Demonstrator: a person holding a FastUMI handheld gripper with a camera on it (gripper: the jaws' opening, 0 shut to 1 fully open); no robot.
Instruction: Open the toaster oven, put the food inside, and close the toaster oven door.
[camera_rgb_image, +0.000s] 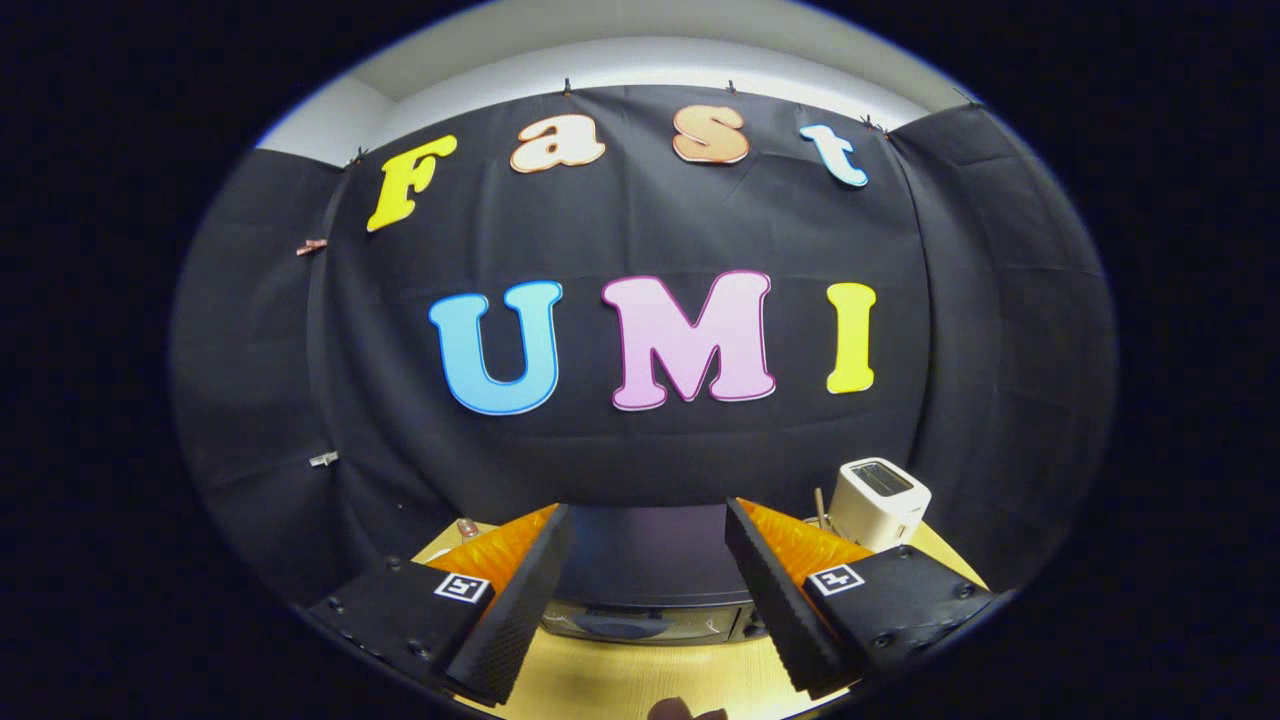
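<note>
The toaster oven (650, 585) sits between the spread fingers of the gripper (648, 590), which grip nothing and hide both its sides; whether its door is open or closed cannot be told. Near the table's (620, 680) far right corner, a thin stick (819, 508) beside the white toaster (880, 503) is too small to identify. A brown shape (685, 711) at the near edge is cut off.
</note>
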